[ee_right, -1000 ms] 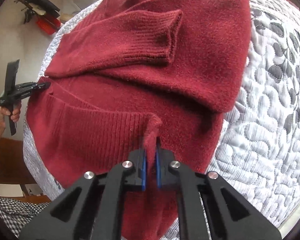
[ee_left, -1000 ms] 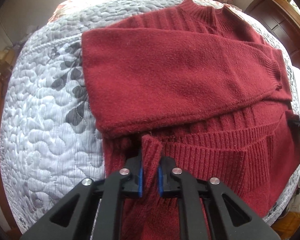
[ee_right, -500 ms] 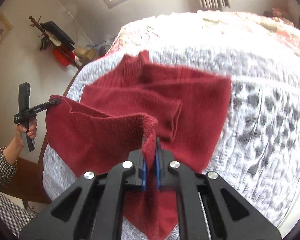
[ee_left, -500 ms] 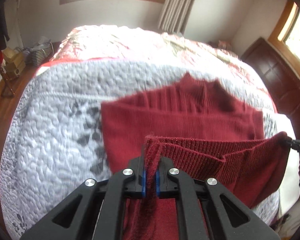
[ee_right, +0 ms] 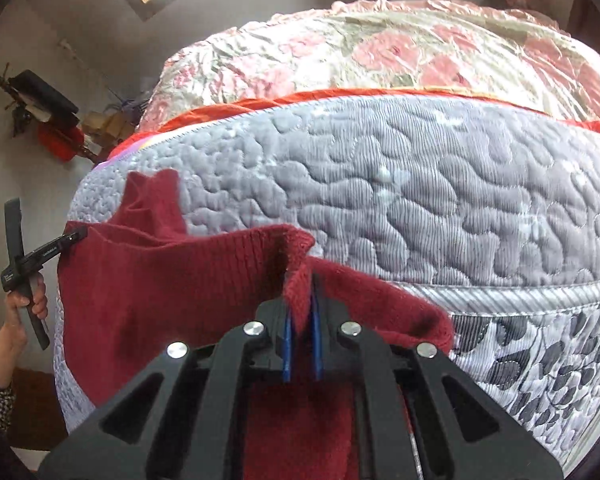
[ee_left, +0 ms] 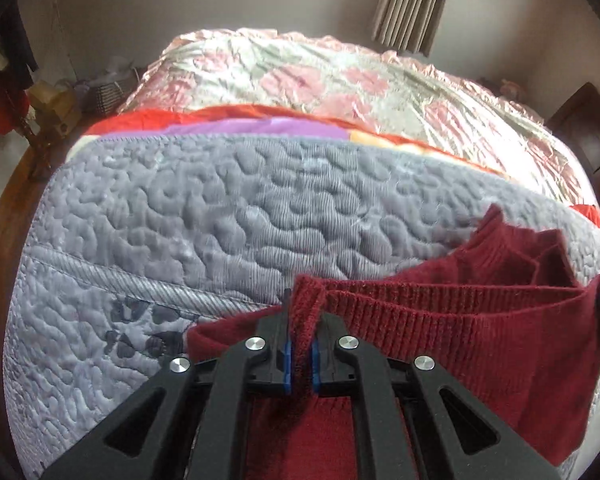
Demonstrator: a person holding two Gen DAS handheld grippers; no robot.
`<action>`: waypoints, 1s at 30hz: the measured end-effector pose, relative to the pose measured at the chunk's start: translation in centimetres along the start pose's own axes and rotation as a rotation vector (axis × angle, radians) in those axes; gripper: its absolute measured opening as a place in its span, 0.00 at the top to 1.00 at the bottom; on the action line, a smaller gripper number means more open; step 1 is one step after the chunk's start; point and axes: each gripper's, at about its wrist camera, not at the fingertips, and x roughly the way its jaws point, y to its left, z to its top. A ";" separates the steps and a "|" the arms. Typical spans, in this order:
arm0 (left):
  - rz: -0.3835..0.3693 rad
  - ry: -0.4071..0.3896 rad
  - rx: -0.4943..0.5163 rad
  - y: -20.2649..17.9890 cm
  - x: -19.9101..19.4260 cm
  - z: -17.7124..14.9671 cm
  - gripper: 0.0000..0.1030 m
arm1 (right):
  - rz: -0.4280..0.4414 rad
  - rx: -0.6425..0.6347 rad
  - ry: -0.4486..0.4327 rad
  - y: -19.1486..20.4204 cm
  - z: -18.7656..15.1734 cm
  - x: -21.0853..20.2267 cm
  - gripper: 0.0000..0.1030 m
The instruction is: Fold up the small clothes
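Your left gripper (ee_left: pixel 300 354) is clamped on the ribbed hem of the dark red sweater (ee_left: pixel 480 344), a fold of knit pinched between its blue pads. Your right gripper (ee_right: pixel 300 344) is closed on the other hem corner in the same way. Between the two, the hem hangs stretched and lifted above the grey quilted cover (ee_left: pixel 204 216) of the bed, with the sweater's collar (ee_right: pixel 152 196) lying on the quilt beyond it. In the right wrist view, your left hand (ee_right: pixel 26 304) shows at the frame's left edge, wrapped around the gripper handle. A pink floral bedspread (ee_left: pixel 320 76) covers the far end of the bed.
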 end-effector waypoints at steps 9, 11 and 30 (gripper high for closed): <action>-0.018 -0.036 -0.012 1.7 -4.8 -2.2 0.41 | 0.001 -0.019 -0.013 -0.1 -5.1 -4.7 0.64; -0.015 -0.013 0.010 2.2 -6.4 -4.3 0.37 | 0.003 -0.040 0.010 0.1 -7.6 -5.8 0.59; -0.023 0.159 0.009 1.8 -7.4 -17.8 0.40 | 0.167 0.012 0.153 -1.0 -20.6 -8.2 0.96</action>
